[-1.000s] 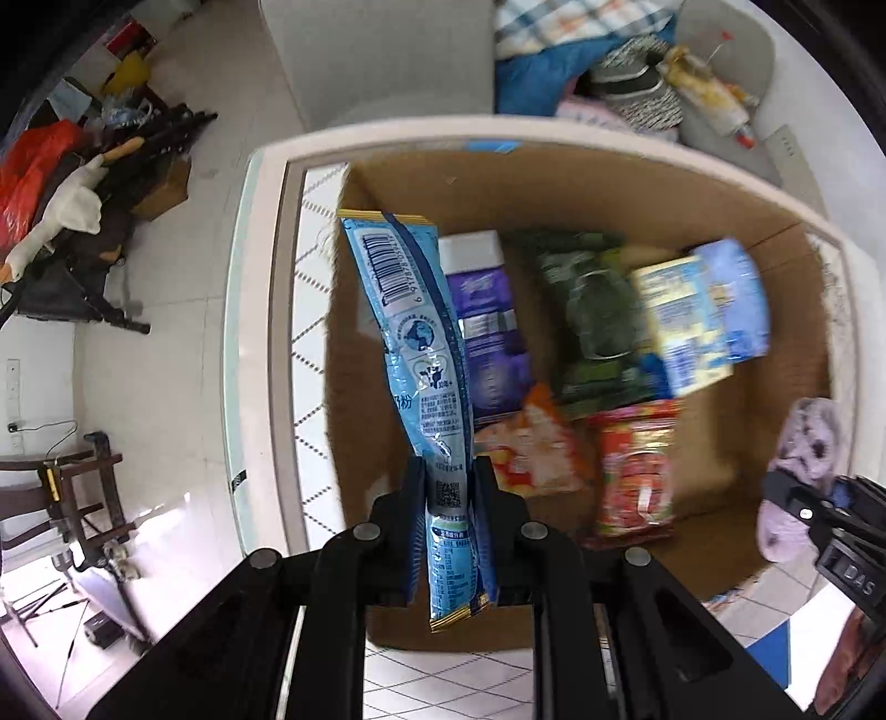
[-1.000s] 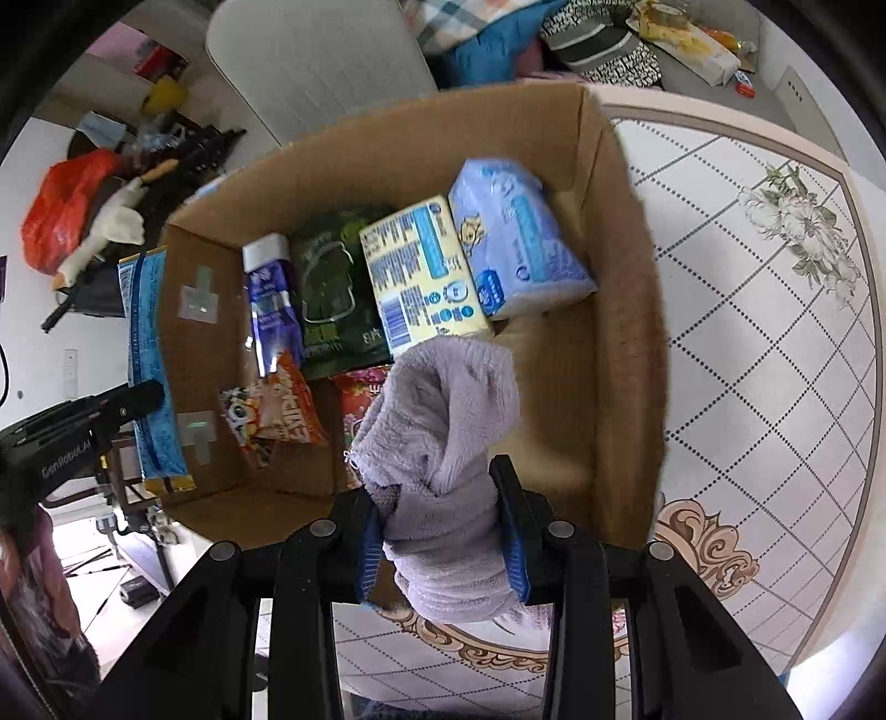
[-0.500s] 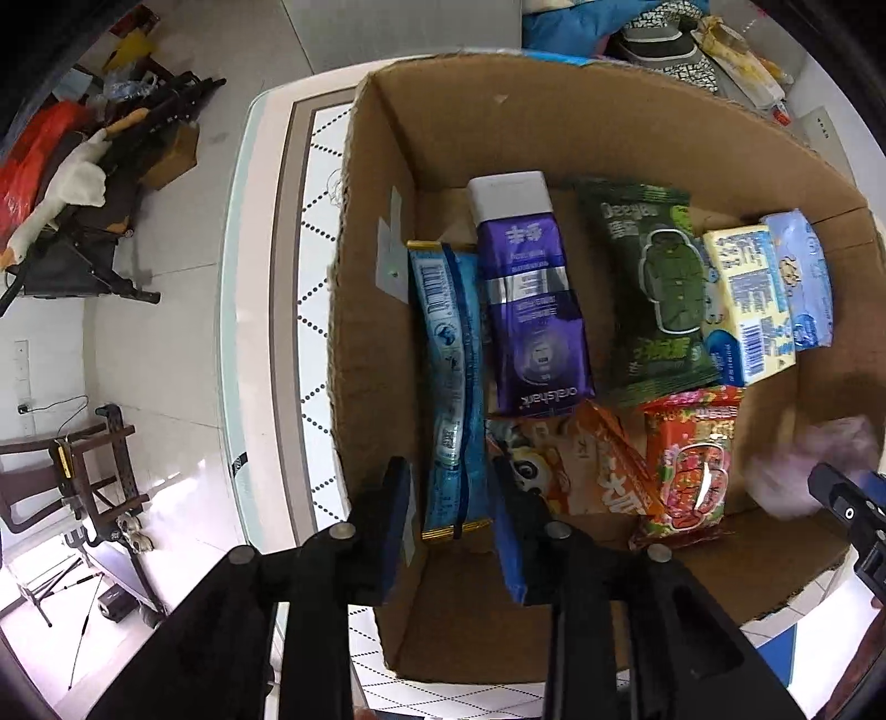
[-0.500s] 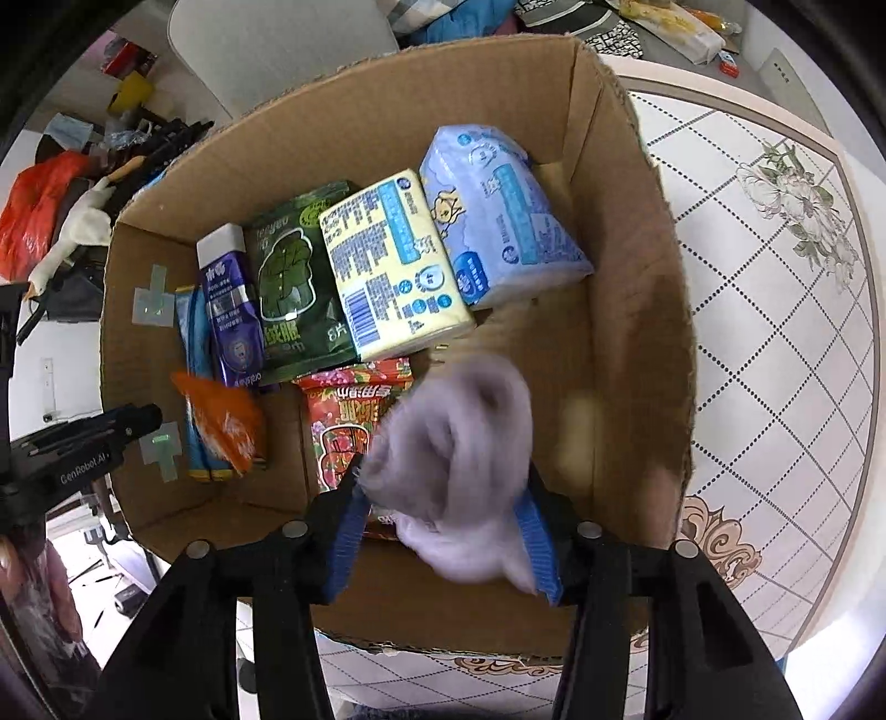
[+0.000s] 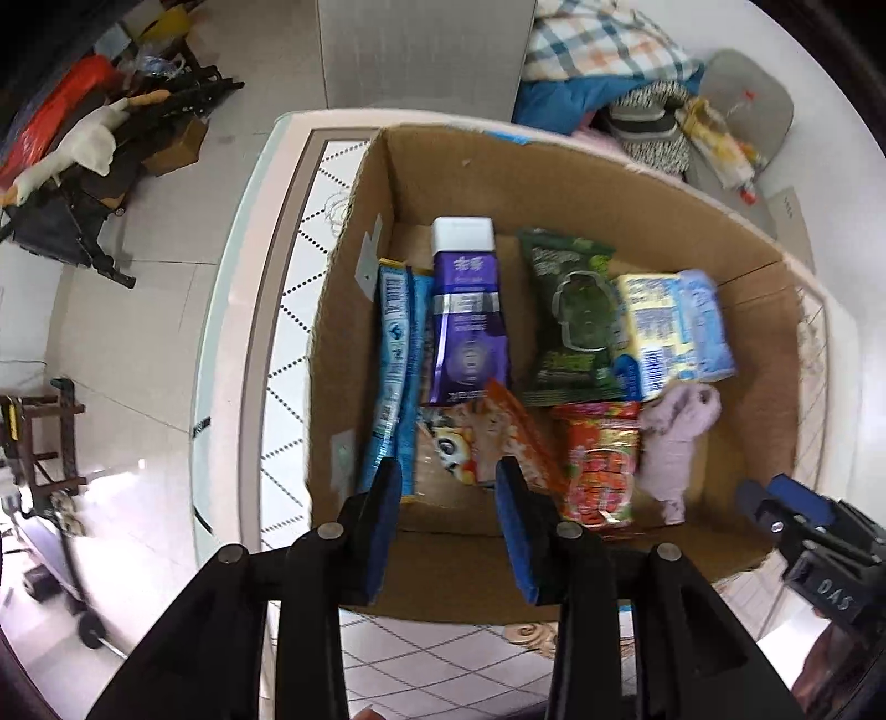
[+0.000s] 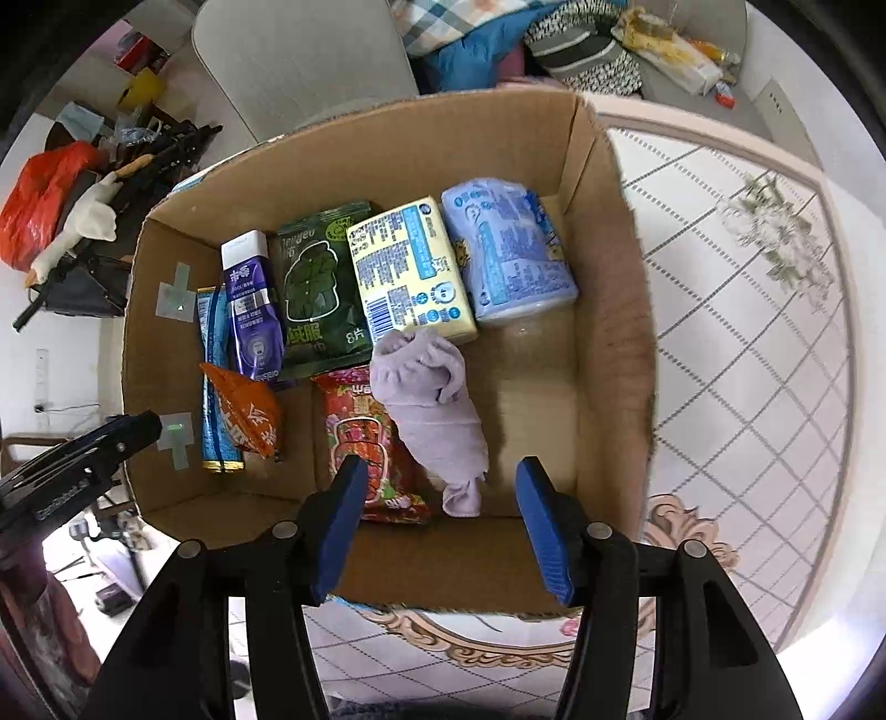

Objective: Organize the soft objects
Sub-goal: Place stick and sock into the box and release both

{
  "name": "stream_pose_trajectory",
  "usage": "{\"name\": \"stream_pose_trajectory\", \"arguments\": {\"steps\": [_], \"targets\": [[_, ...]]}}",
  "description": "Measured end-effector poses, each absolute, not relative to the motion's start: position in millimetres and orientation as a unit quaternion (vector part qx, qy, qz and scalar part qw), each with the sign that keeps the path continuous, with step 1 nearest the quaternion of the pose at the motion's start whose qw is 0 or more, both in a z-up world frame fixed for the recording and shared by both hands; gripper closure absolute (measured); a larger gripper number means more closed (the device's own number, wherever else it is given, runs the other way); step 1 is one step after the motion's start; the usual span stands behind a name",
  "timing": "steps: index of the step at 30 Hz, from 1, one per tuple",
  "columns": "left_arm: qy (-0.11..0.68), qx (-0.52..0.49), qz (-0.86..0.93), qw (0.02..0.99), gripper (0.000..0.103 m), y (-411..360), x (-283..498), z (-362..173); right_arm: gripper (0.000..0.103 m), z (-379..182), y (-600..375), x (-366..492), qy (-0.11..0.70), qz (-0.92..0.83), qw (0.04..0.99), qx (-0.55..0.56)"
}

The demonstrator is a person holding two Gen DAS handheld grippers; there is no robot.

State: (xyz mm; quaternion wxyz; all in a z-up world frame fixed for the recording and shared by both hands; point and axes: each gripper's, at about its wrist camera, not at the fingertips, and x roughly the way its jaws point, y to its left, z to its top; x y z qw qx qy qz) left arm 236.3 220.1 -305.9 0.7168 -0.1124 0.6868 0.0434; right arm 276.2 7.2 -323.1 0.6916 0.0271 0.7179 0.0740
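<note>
A cardboard box (image 5: 554,183) (image 6: 387,149) stands on the table and holds soft packs. A long blue packet (image 5: 396,365) (image 6: 213,354) lies along its left wall. A lilac rolled cloth (image 6: 429,404) (image 5: 678,437) lies on the box floor beside a red snack bag (image 6: 368,443) (image 5: 601,471). My left gripper (image 5: 446,482) is open and empty above the box's near left. My right gripper (image 6: 440,482) is open and empty above the near edge, just short of the cloth.
In the box also lie a purple tube (image 5: 468,321), a green pack (image 5: 573,315), a yellow-blue tissue pack (image 6: 412,277), a pale blue pack (image 6: 506,249) and an orange bag (image 6: 246,410). Clothes and a chair (image 5: 421,50) stand behind the patterned table (image 6: 747,332).
Both grippers opened. The blue packet dropped from the left one along the box's left wall. The lilac cloth dropped from the right one onto the box floor.
</note>
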Motion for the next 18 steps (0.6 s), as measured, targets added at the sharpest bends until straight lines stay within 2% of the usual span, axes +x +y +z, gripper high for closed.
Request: {"name": "stream_pose_trajectory", "arguments": {"steps": [3, 5, 6, 7, 9, 12, 14, 15, 16, 18], "targets": [[0.667, -0.115, 0.046, 0.735, 0.049, 215.2, 227.9, -291.6, 0.041, -311.6, 4.9, 269.9, 0.706, 0.071, 0.704, 0.015], [0.655, -0.114, 0.052, 0.746, 0.022, 210.6, 222.3, -283.1, 0.040, -305.0, 3.7, 266.0, 0.699, 0.069, 0.711, 0.009], [0.652, -0.115, 0.053, 0.748, 0.016, 207.7, 220.8, -282.1, 0.039, -301.1, 2.7, 263.4, 0.695, 0.067, 0.716, 0.004], [0.648, -0.116, 0.053, 0.751, 0.010, 206.7, 218.9, -279.6, 0.033, -299.3, 1.9, 261.9, 0.693, 0.065, 0.718, 0.001], [0.644, -0.110, 0.054, 0.755, 0.007, 202.7, 216.2, -275.8, 0.028, -296.0, 1.2, 258.0, 0.687, 0.062, 0.724, -0.007], [0.634, -0.095, 0.057, 0.766, 0.004, 197.4, 212.4, -268.9, 0.028, -289.9, -0.7, 252.6, 0.677, 0.052, 0.734, -0.022], [0.628, -0.090, 0.059, 0.771, 0.004, 194.5, 208.5, -265.1, 0.017, -289.1, -2.1, 251.0, 0.675, 0.051, 0.736, -0.023], [0.627, -0.088, 0.060, 0.772, 0.004, 193.3, 206.7, -263.9, 0.005, -287.7, -4.3, 249.7, 0.673, 0.049, 0.738, -0.021], [0.626, -0.086, 0.060, 0.772, 0.004, 191.6, 205.2, -263.1, 0.002, -286.3, -5.0, 248.7, 0.671, 0.048, 0.740, -0.021], [0.624, -0.083, 0.060, 0.775, 0.003, 188.7, 202.5, -261.5, 0.002, -283.8, -7.2, 247.1, 0.668, 0.043, 0.743, -0.020]]}}
